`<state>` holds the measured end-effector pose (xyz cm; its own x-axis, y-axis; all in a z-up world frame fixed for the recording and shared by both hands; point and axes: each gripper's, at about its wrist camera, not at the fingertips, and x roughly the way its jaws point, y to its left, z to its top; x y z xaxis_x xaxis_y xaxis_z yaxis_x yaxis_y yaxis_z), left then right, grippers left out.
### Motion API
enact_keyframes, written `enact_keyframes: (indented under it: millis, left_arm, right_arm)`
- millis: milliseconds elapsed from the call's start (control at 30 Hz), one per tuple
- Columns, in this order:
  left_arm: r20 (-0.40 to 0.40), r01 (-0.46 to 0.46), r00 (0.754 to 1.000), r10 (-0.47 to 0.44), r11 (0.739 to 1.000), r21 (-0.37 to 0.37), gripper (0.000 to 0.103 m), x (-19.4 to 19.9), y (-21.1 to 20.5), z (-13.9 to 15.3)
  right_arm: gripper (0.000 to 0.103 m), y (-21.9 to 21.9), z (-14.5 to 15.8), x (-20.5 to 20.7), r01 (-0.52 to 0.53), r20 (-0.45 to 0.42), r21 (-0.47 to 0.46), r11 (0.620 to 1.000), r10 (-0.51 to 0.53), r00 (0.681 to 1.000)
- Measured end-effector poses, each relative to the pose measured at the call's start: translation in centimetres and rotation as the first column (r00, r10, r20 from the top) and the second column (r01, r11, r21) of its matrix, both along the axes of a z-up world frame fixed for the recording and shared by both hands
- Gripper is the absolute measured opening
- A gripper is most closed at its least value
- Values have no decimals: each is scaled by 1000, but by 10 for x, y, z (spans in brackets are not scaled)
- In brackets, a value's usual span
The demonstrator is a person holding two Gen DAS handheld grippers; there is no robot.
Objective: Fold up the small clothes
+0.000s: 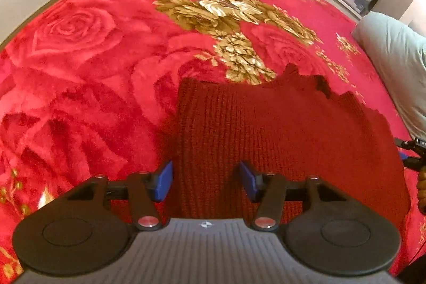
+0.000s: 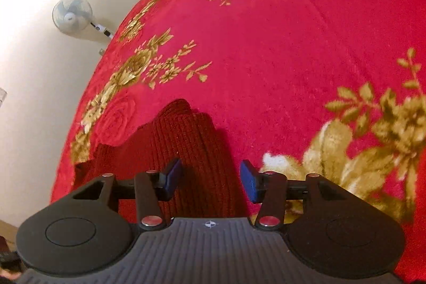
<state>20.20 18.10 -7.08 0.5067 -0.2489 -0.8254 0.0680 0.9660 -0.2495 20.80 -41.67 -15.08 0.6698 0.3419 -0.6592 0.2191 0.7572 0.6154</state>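
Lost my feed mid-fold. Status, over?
Left gripper open, right gripper open, nothing pinched. Dark red knit garment flat on red floral blanket. Nothing in the way.

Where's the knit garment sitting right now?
The dark red knit garment lies flat on the red floral blanket, directly ahead of both grippers; in the left wrist view it fills the lower middle, left of a pale green pillow.

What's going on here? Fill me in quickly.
A person is folding a dark red knitted garment on a bed covered by a red floral blanket, with a handheld gripper in each hand. The left gripper and the right gripper both hang open over the near edge of the garment, gripping nothing. The garment lies loosely folded.
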Motion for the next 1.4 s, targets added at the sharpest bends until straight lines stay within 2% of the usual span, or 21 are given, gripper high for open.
enact_keyframes:
  millis: [100, 200, 267, 400, 433, 467, 533, 567, 600, 767, 833, 900, 933, 967, 1000, 1100, 1133, 1167, 1233, 1300, 1400]
  left_arm:
    - [8, -19, 1000, 19, 1000, -8, 57, 0, 1, 2]
    - [24, -33, 999, 33, 999, -12, 49, -1, 4, 4]
    - [26, -47, 999, 47, 999, -16, 39, 2, 6, 6]
    - [38, -51, 998, 51, 999, -7, 30, 2, 6, 7]
    - [42, -51, 998, 51, 999, -4, 24, 2, 6, 8]
    - [49, -51, 998, 51, 999, 5, 14, 1, 5, 8]
    - [64, -54, 997, 53, 998, 12, 13, 0, 6, 10]
    - [74, -56, 996, 55, 998, 8, 12, -1, 6, 12]
    - [85, -57, 995, 56, 998, 9, 12, -1, 7, 13]
    - [205, -69, 976, 70, 998, -15, 10, -10, 11, 35]
    - [291, -77, 954, 77, 997, -11, 10, -17, 11, 48]
    - [381, -95, 921, 83, 995, 12, 10, -23, 8, 59]
    - [401, -108, 912, 88, 994, 26, 10, -24, 6, 61]
    - [405, -124, 909, 99, 992, 37, 10, -23, 6, 61]
    - [385, -134, 916, 109, 990, 38, 11, -19, 7, 58]
    - [231, -134, 965, 121, 990, 43, 18, -9, 7, 38]
    - [209, -112, 973, 99, 993, 50, 27, -11, 5, 35]
    - [203, -87, 976, 75, 995, 51, 45, -15, 3, 35]
    - [171, -42, 985, 27, 996, 80, 67, -25, -1, 33]
    - [118, -5, 993, -8, 994, 112, 67, -33, -3, 27]
    - [43, 48, 998, -52, 996, 81, 67, -46, 0, 16]
  right_arm:
    - [51, -1, -1, -3, -9, -4, 51, 999, 10, 1000]
    - [55, -1, 1, -2, -21, -1, 70, 997, 21, 1000]
    - [57, 0, 0, -2, -41, -7, 70, 997, 41, 999]
    - [59, 6, 0, -1, -87, -20, 61, 994, 89, 996]
    - [54, 8, 2, -2, -104, -15, 53, 993, 105, 994]
    - [42, 11, 5, -3, -129, -5, 34, 991, 129, 992]
    - [30, 15, 11, -4, -148, 14, -2, 989, 148, 989]
    - [18, 17, 17, -6, -146, 27, -37, 989, 147, 989]
    - [14, 19, 23, -6, -144, 43, -69, 987, 147, 988]
    - [10, 25, 61, -17, -139, 194, -150, 979, 167, 967]
    - [10, 30, 79, -24, -100, 296, -208, 973, 160, 942]
    - [10, 33, 94, -32, -41, 407, -213, 976, 127, 904]
    - [10, 35, 97, -35, -8, 447, -222, 975, 109, 888]
    - [10, 39, 98, -35, 16, 455, -250, 968, 103, 885]
    - [11, 44, 95, -31, 17, 441, -288, 957, 117, 890]
    - [22, 52, 70, -12, -23, 297, -344, 939, 132, 946]
    - [29, 53, 62, -9, -18, 253, -378, 926, 121, 960]
    - [30, 54, 55, -8, -19, 216, -405, 914, 115, 970]
    - [30, 48, 48, -10, -35, 125, -412, 910, 95, 988]
    - [35, 43, 45, -18, -62, 59, -365, 929, 90, 994]
    - [42, 43, 44, -35, -94, -4, -339, 936, 99, 995]
